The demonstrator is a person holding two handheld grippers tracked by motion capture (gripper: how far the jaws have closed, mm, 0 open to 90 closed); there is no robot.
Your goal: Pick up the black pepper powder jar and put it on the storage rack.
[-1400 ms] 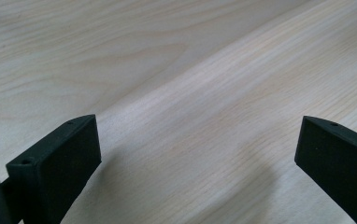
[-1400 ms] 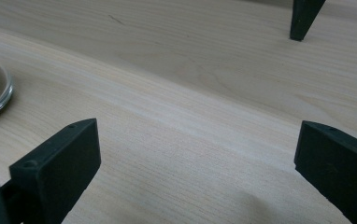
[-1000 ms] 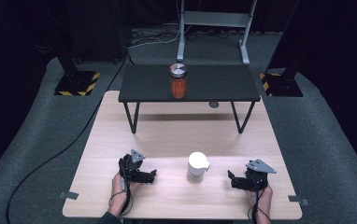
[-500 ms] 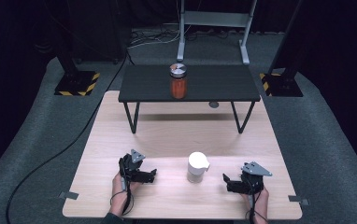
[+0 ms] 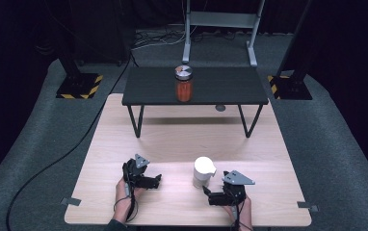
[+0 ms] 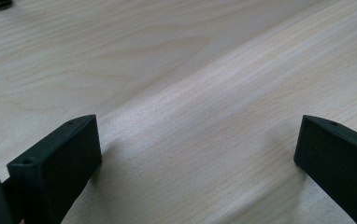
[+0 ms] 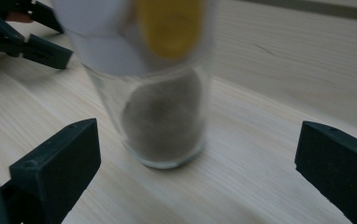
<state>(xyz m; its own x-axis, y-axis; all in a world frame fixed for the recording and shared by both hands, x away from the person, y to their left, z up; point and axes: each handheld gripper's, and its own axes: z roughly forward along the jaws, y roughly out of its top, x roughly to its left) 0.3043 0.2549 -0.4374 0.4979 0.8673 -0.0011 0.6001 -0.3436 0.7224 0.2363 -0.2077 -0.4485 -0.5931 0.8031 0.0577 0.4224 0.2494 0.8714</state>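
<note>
A glass jar with a white lid [image 5: 203,169] stands on the wooden table [image 5: 182,139] near its front edge. In the right gripper view the jar [image 7: 162,116] shows a white and yellow label and greyish contents. It stands just ahead of my right gripper [image 7: 195,158], whose jaws are wide apart and touch nothing. From above, my right gripper [image 5: 212,197] sits low, just right of the jar and pointing left at it. My left gripper [image 5: 156,181] rests left of the jar, open over bare wood [image 6: 195,93].
A low black bench [image 5: 148,89] stands across the back of the table and carries an orange jar with a silver lid [image 5: 184,84]. Bare wood lies between the bench legs and the grippers. Dark floor and stands surround the table.
My right gripper has moved left and come close to the white-lidded jar. The left gripper and both jars have stayed in place.
</note>
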